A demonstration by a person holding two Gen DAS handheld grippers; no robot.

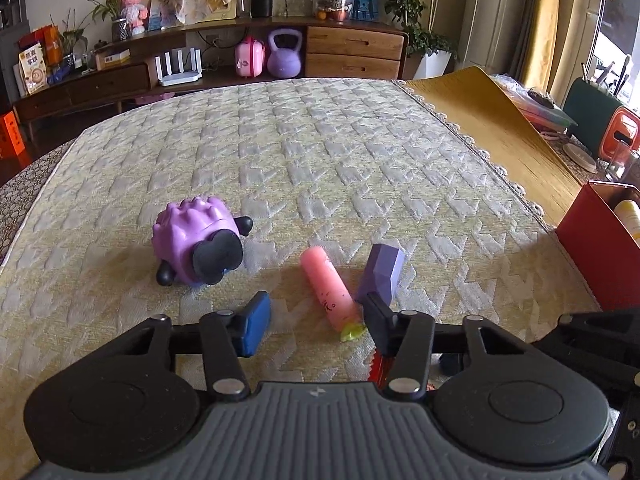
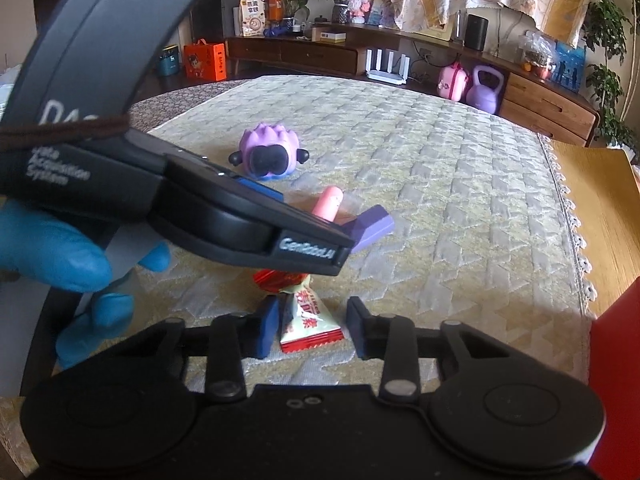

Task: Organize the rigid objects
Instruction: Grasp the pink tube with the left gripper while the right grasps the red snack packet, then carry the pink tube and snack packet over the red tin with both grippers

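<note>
A: Left gripper [image 1: 316,322] is wide open, holding nothing, low over the quilted table [image 1: 320,160], with the pink tube [image 1: 326,288] lying between its fingers. Close now?

B: I'd center first, the right finger is nearly touching the purple block [image 1: 380,272]. The right gripper [image 2: 308,330] is open too, straddling the candy packet [image 2: 308,322]. Sheep toy [image 1: 200,250] sits clear on the left.
</note>
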